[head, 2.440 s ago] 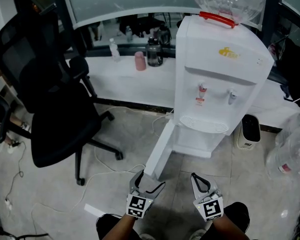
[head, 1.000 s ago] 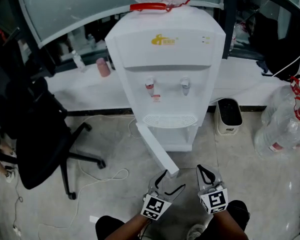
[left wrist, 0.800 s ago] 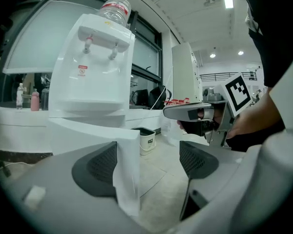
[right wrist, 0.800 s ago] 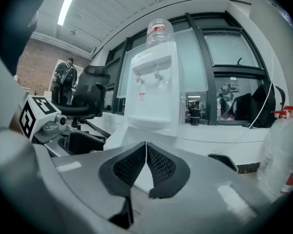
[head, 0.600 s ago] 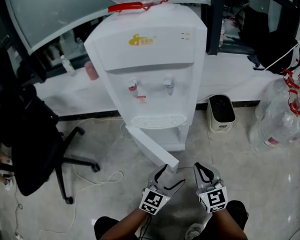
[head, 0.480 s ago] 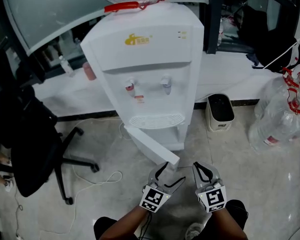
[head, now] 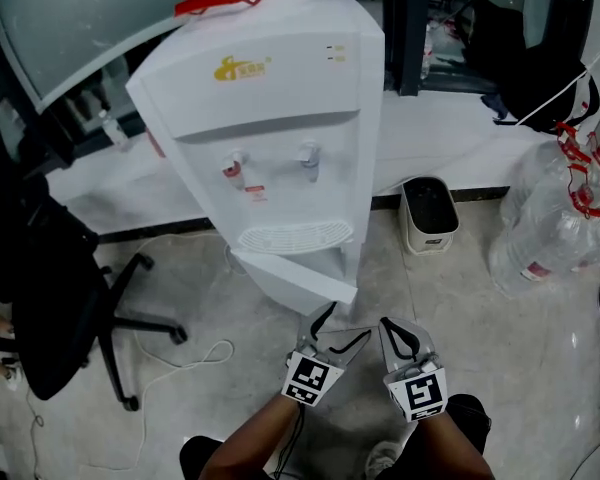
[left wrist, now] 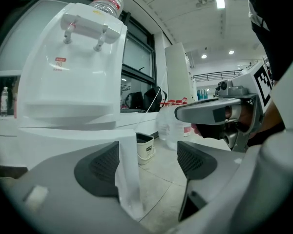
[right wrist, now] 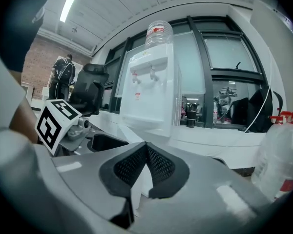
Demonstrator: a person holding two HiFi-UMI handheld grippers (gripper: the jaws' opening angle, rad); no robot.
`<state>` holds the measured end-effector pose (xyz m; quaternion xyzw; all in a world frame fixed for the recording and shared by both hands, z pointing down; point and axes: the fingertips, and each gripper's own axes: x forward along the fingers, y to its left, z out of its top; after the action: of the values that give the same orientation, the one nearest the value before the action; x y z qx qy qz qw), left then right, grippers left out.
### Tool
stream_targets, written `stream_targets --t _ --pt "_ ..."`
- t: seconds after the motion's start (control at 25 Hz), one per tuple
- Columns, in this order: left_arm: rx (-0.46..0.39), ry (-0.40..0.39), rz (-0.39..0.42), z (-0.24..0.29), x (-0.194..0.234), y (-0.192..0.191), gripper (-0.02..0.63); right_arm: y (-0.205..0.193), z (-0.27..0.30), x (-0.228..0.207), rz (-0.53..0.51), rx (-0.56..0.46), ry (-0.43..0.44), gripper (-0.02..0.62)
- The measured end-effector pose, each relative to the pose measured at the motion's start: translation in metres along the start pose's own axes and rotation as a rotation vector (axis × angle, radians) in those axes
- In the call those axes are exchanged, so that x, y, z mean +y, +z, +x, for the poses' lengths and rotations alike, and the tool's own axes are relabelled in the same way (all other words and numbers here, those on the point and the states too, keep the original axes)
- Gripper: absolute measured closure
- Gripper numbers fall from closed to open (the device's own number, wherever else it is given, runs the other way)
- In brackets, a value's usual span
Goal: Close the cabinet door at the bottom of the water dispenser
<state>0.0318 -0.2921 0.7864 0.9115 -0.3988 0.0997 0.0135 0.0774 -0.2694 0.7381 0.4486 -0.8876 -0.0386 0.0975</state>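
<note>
The white water dispenser stands in the middle of the head view. Its bottom cabinet door hangs a little ajar, with its free edge toward me. My left gripper is at that free edge. In the left gripper view the door's edge stands between the jaws, against the left pad and apart from the right pad. The left gripper has its jaws closing. My right gripper hangs just right of the left one, off the door. The right gripper is shut on nothing, facing the dispenser.
A black office chair stands at the left, with a white cable on the floor beside it. A small white bin and large clear water bottles sit to the right. A low white ledge runs behind.
The door has swung from wide open to nearly against the dispenser. My left gripper has travelled with its free edge toward the dispenser. The right gripper has barely moved.
</note>
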Motion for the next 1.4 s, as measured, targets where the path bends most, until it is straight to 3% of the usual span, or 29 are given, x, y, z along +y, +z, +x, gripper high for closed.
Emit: stream_targets --t 0.44,1.12,1.4 --pt "-0.020 0.032 0.014 0.045 0.025 0.010 0.221 -0.002 -0.008 -0.024 0.062 0.008 -0.061 0.592" --pt "-0.044 0.099 0.047 0.079 0.070 0.017 0.230 -0.018 -0.003 -0.020 0.063 0.021 -0.028 0.591" --pt "-0.072 0.146 0.044 0.078 0.089 0.021 0.201 -0.020 -0.005 -0.016 0.025 0.042 -0.017 0.591"
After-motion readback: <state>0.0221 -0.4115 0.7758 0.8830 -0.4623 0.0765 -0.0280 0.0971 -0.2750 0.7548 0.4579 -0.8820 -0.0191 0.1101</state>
